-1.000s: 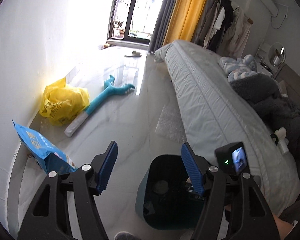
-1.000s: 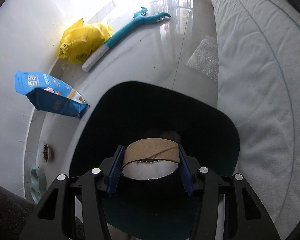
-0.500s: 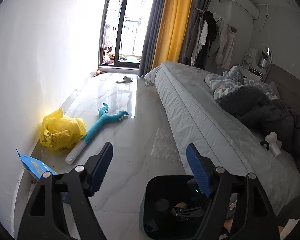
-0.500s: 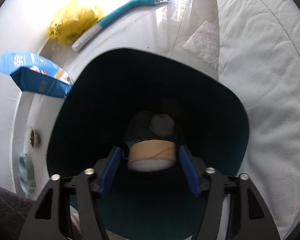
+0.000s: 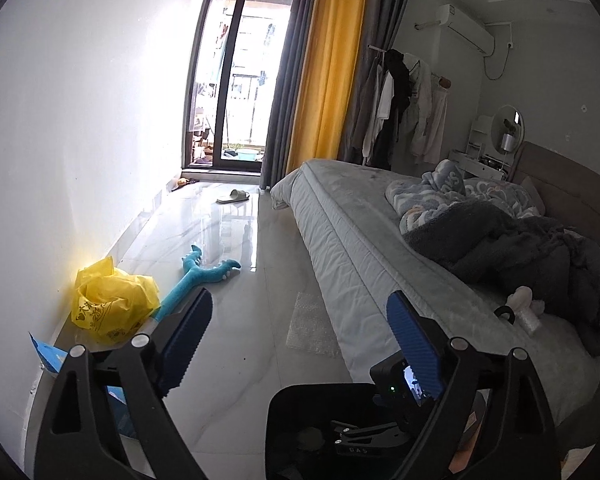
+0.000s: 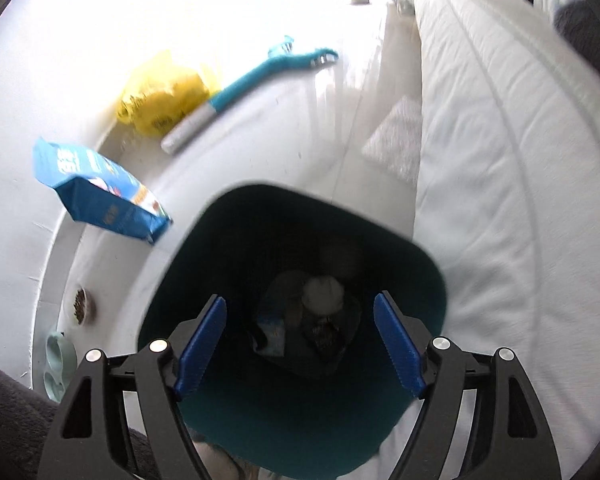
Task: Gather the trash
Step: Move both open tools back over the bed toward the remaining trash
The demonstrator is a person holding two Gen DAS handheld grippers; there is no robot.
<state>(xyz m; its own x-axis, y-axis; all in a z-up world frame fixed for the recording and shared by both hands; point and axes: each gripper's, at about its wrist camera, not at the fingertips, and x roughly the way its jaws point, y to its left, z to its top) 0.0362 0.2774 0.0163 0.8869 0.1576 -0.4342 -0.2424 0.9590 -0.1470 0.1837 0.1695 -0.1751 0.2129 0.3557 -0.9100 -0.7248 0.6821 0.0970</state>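
Currently right tool (image 6: 300, 340) over dark teal bin (image 6: 428, 276), jaws just opened wide, nothing between them. Trash inside bin blurry, probably a pale roll (image 6: 323, 290) among wrappers. Left tool (image 5: 300, 336) also just spread wide, empty. Beyond on floor (image 5: 228, 344): blue bag (image 6: 96, 192), yellow bag (image 5: 112, 304), teal toy (image 5: 204, 274), bubble wrap (image 5: 312, 328) beside bed (image 5: 380, 248).
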